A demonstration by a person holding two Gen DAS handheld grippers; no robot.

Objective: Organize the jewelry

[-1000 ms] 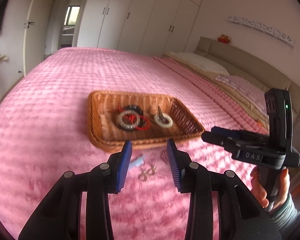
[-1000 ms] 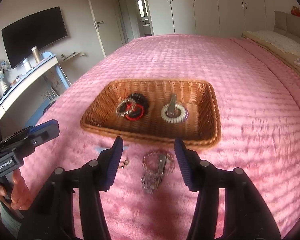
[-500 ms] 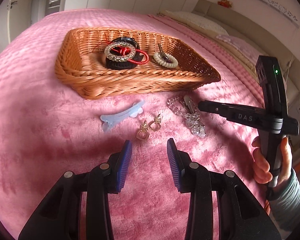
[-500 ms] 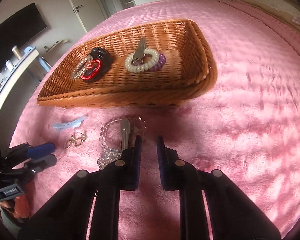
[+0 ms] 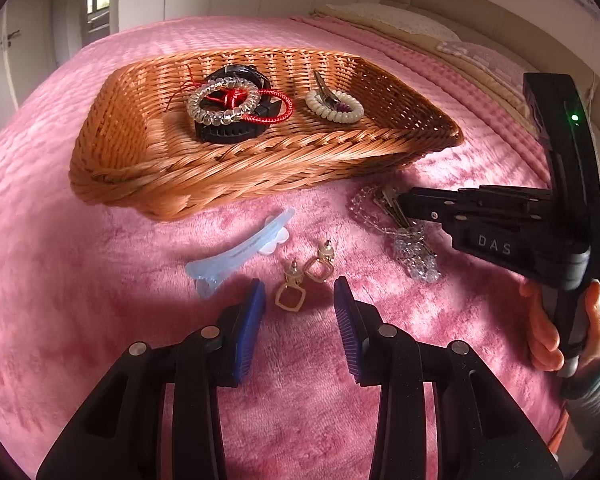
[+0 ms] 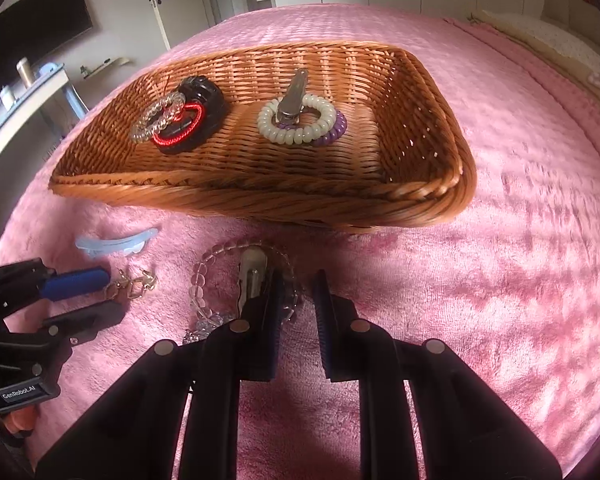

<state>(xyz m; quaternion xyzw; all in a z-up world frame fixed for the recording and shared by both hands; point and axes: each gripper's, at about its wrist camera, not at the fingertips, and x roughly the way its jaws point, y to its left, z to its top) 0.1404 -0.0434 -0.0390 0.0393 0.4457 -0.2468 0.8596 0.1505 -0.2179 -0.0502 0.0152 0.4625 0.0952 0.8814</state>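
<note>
A wicker basket on the pink bedspread holds a black band with a clear coil tie and red cord, plus a white coil tie with a metal clip. In front of it lie a pale blue hair clip, two gold earrings and a clear bead bracelet with a metal clip on it. My left gripper is open, its tips either side of the earrings. My right gripper has only a narrow gap, low over the bracelet's right edge.
Pink bedspread stretches to the right of the basket. Pillows and a headboard lie beyond it. A desk with a bottle and a wall screen stand off the bed's far side. A hand holds the right gripper's handle.
Both grippers have come down and tilted toward the loose pieces in front of the basket. The right jaws narrowed from wide apart to a slim gap. The left jaws kept their spread.
</note>
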